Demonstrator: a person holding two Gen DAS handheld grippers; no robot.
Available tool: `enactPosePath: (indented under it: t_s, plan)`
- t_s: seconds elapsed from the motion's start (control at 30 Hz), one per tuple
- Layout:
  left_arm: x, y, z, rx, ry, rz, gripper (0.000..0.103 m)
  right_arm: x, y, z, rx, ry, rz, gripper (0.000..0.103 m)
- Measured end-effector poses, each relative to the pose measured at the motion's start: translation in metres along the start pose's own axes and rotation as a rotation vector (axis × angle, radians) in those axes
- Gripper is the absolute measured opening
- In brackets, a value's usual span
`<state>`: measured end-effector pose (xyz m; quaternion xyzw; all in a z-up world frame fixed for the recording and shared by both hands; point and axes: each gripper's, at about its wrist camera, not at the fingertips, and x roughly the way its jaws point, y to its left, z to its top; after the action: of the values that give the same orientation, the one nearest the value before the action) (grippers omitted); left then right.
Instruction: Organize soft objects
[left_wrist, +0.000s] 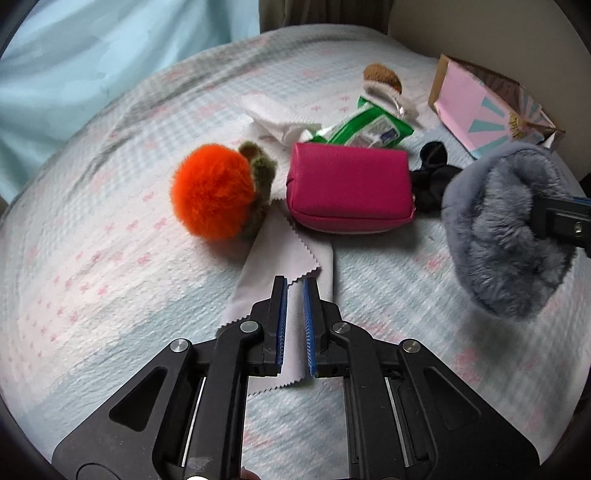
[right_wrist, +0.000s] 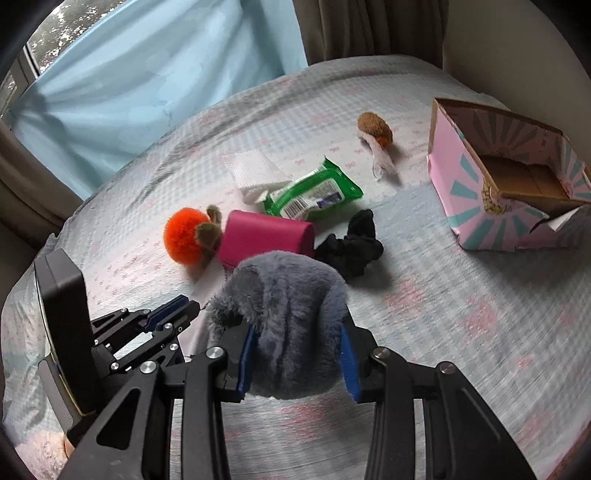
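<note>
My right gripper (right_wrist: 295, 354) is shut on a grey furry pouch (right_wrist: 291, 317) and holds it above the bed; the pouch also shows at the right of the left wrist view (left_wrist: 495, 229). My left gripper (left_wrist: 295, 295) hovers low over a grey zigzag-edged cloth (left_wrist: 295, 251), its jaws a narrow gap apart with nothing between them. An orange pom-pom (left_wrist: 214, 192), a pink pouch (left_wrist: 351, 188), a black scrunchie (left_wrist: 432, 181), a green wipes pack (left_wrist: 369, 129), a white cloth (left_wrist: 280, 122) and a brown furry toy (left_wrist: 384, 77) lie on the bed.
An open pink cardboard box (right_wrist: 461, 184) stands at the right on the checked bedspread (right_wrist: 461, 314). A blue curtain (right_wrist: 147, 81) hangs behind the bed on the left. A wall (right_wrist: 517, 44) is at the back right.
</note>
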<state>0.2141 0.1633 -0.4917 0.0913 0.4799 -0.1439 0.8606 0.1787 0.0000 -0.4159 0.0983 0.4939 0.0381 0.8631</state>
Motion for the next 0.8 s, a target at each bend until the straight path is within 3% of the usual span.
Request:
enactPosePath:
  t_s: [0.17,0.3,0.8]
  plan:
    - [0.014,-0.002,-0.002,-0.023,0.029,-0.014,0.007,0.006,-0.006,0.000,0.012,0.002,-0.005,0.036]
    - [0.033,0.002,-0.006,-0.084,0.122,-0.033,0.008,0.008,-0.007,0.001,0.020,0.002,-0.006,0.036]
    - [0.040,0.010,0.000,-0.155,0.171,-0.052,0.008,0.019,-0.012,-0.002,0.035,0.017,-0.026,0.036]
